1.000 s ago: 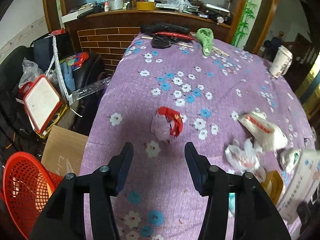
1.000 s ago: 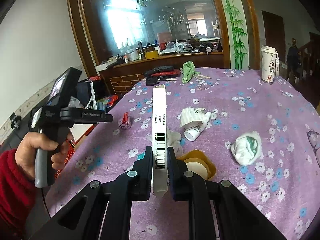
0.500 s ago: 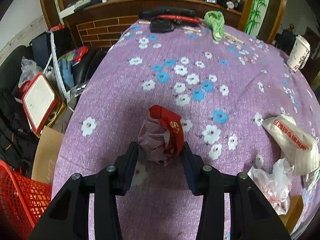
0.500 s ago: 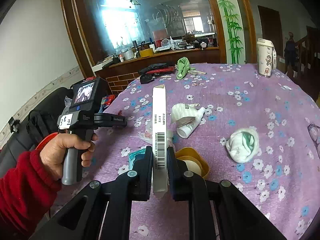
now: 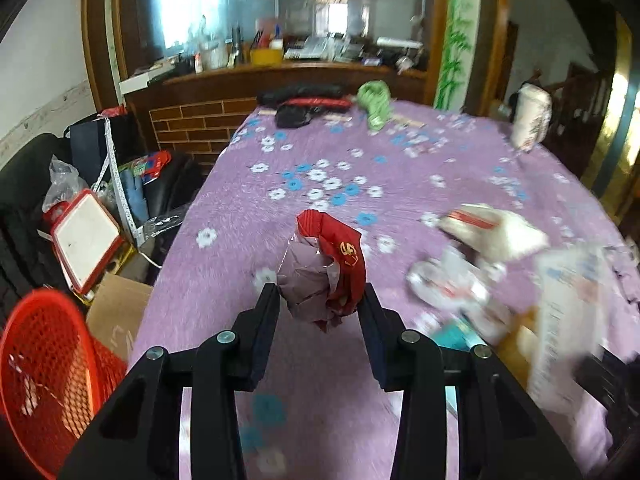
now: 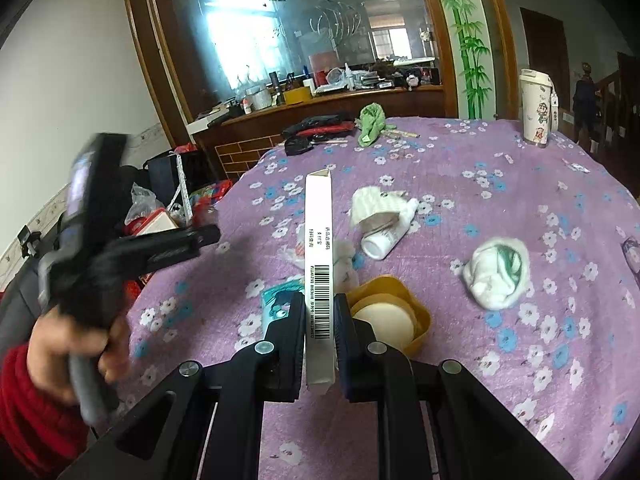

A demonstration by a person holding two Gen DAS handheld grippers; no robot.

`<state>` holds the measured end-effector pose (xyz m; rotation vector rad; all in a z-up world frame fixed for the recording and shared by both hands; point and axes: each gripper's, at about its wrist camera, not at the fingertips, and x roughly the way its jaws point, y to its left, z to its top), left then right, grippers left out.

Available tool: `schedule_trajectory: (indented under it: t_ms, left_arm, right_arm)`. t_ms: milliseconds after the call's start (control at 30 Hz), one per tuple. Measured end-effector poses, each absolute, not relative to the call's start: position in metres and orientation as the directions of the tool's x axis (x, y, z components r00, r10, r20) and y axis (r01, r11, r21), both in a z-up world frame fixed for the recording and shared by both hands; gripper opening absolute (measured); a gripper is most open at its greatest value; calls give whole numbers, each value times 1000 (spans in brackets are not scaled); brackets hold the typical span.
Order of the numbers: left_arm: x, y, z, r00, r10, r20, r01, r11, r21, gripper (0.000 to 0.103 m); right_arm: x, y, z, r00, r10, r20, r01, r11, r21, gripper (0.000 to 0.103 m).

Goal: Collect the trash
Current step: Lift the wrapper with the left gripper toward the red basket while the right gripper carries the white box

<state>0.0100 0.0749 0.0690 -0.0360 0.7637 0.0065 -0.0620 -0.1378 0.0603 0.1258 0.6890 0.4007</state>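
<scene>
Two grippers busy over purple floral tablecloth (image 6: pixel 460 168): left gripper (image 5: pixel 320 304) closing, jaws pressing both sides of crumpled red-and-mauve wrapper (image 5: pixel 326 276), wad raised above cloth near table's left edge, red mesh basket (image 5: pixel 44 376) low on floor at left. Right gripper (image 6: pixel 320 316) clenched on thin white carton (image 6: pixel 319 256), barcode facing camera, carton standing upright between pads. Beyond carton on cloth: yellow dish (image 6: pixel 392 312) just beside right finger, white tube (image 6: pixel 384 236), balled white-green wrapper (image 6: pixel 496 272), white tumbler (image 6: pixel 536 108) at far edge.
</scene>
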Motion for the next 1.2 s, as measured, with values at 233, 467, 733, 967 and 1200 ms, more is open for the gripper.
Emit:
schedule_trajectory:
  t_ms: [233, 467, 733, 967, 1200]
  left_arm:
    - [-42, 66, 60, 768, 1, -641, -8, 1000, -8, 39]
    - [-64, 68, 54, 763, -12, -647, -13, 999, -35, 39]
    - [-75, 65, 52, 767, 19, -641, -38, 999, -16, 39]
    - [-78, 60, 51, 768, 39, -639, -41, 999, 11, 39]
    - [-78, 59, 49, 766, 50, -641, -48, 999, 20, 39]
  right_arm:
    - [-72, -127, 61, 700, 395, -595, -329, 918, 223, 15]
    - [-79, -118, 55, 683, 397, -612, -343, 915, 211, 15]
    - [-83, -113, 48, 666, 396, -632, -347, 915, 208, 15]
    - [-82, -112, 43, 659, 384, -646, -339, 919, 201, 15]
    - [-82, -111, 43, 658, 386, -646, -341, 918, 201, 15]
